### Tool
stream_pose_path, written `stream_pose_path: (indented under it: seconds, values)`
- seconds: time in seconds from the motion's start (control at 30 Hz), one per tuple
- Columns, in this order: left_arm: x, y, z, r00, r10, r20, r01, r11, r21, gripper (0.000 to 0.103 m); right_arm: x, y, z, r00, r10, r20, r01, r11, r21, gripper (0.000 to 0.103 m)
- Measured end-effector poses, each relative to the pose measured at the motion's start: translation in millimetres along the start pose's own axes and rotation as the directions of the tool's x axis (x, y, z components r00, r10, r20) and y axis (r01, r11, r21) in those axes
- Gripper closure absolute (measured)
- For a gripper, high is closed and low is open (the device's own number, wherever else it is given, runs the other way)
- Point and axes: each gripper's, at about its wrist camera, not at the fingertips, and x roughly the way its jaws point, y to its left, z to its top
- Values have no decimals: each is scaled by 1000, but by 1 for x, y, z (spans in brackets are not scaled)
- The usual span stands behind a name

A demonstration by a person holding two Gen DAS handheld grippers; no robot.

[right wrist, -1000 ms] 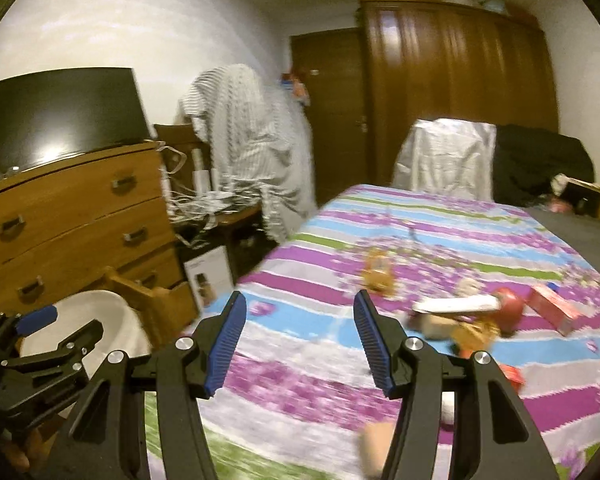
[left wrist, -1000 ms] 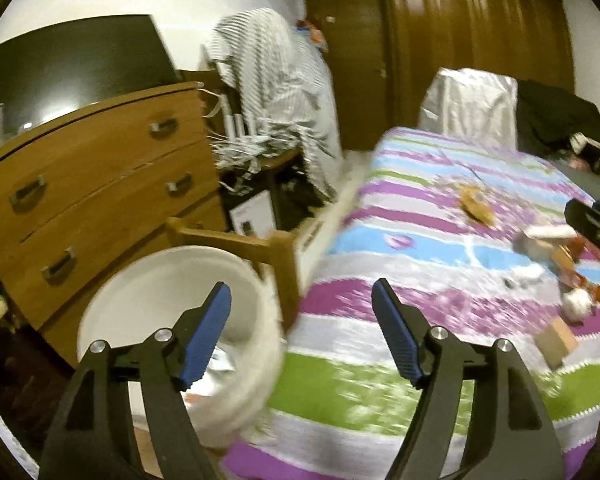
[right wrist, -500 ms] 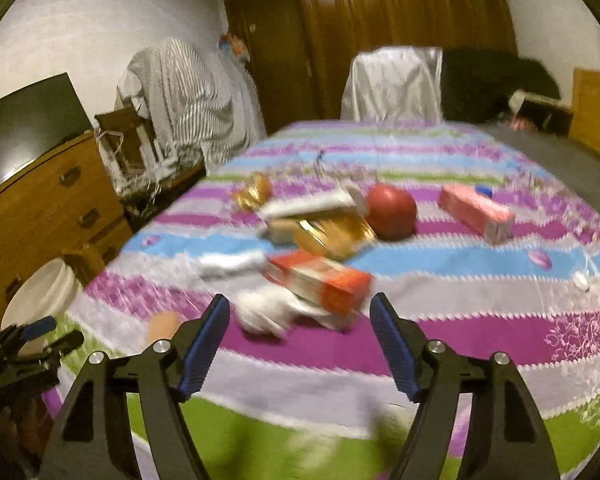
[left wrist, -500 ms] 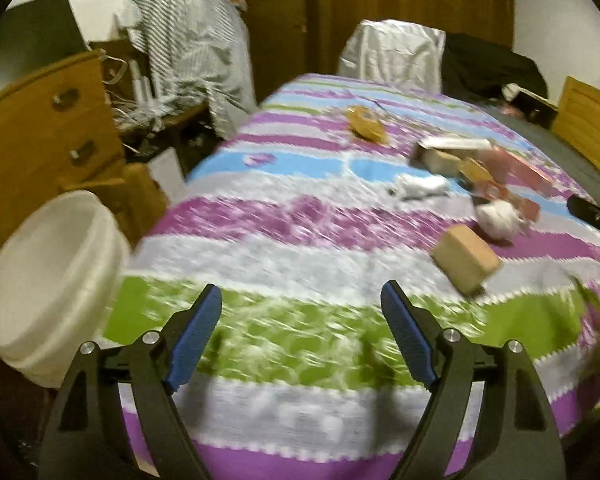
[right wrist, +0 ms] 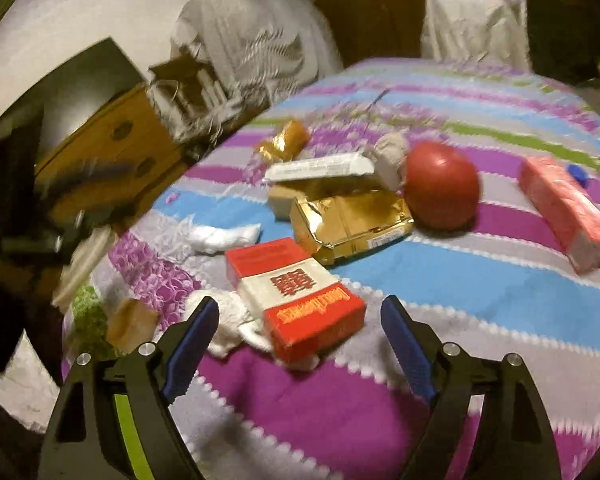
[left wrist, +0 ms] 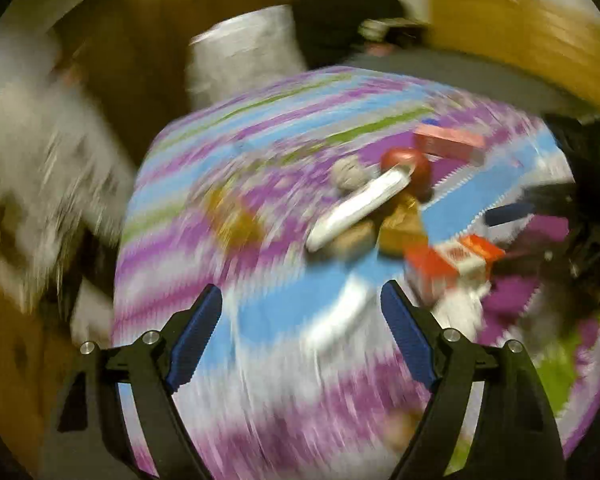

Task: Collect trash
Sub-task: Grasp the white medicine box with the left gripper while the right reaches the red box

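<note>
Trash lies on the striped bedspread (right wrist: 480, 280). My right gripper (right wrist: 300, 320) is open and empty, just above a red and white carton (right wrist: 296, 292). Around the carton lie crumpled white tissues (right wrist: 224, 236), a gold foil packet (right wrist: 352, 220), a white flat box (right wrist: 320, 166), a red ball (right wrist: 440, 188) and a pink box (right wrist: 564, 212). My left gripper (left wrist: 302, 312) is open and empty over the bed; its view is badly blurred. The same carton (left wrist: 452, 260) and white box (left wrist: 360, 204) lie ahead of it to the right.
A wooden dresser (right wrist: 112, 148) with a dark screen stands left of the bed. A cloth-draped chair (right wrist: 476, 20) stands beyond the bed's far end. A brown block (right wrist: 132, 320) lies near the bed's left edge. A gold wrapper (right wrist: 284, 140) lies farther back.
Both grippers have swung from the white bin and dresser side over onto the bed. The right gripper has closed in on the red and white carton. Both stay open.
</note>
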Motion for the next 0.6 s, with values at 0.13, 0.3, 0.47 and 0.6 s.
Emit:
stream_pose_path:
  seconds: [0.13, 0.3, 0.47, 0.6]
  values:
    - [38, -19, 32, 994, -106, -2, 103, 960, 262, 25, 18, -6, 8, 995, 79, -55, -80, 997, -21, 19]
    - [80, -40, 47, 991, -113, -69, 132, 877, 462, 29, 23, -14, 12, 988, 150, -35, -150, 989, 14, 20]
    - [104, -39, 57, 985, -138, -104, 171, 856, 488, 35, 24, -19, 11, 985, 174, -15, -173, 984, 38, 20]
    - [133, -43, 59, 973, -143, -179, 212, 858, 467, 76, 26, -24, 12, 983, 182, -12, -181, 982, 53, 20]
